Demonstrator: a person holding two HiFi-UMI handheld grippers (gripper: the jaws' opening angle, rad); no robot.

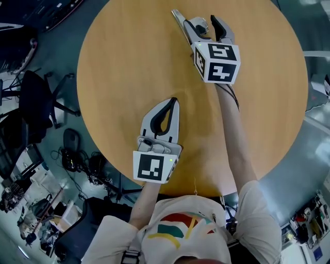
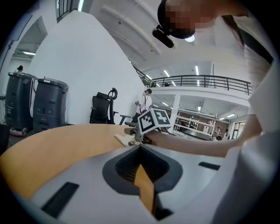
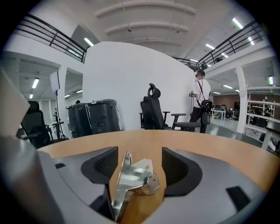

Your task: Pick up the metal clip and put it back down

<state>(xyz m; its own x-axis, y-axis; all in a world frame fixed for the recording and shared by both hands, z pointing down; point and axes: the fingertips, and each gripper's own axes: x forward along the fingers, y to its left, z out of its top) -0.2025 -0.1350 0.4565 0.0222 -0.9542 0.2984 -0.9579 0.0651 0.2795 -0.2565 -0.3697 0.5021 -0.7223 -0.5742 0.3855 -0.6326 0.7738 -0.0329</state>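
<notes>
The table (image 1: 118,56) is mostly bare wood, so there's loads of room across the whole left half. Stuff in the way: the left gripper (image 1: 173,100) sits mid-table near the front edge with its jaws together, and a forearm (image 1: 232,134) stretches over the right side out to the right gripper (image 1: 195,15). The clip (image 3: 133,183) stands between its spread jaws, with a slim gap beside it. Off the left edge there are chairs (image 1: 36,103) and cables (image 1: 85,162).
</notes>
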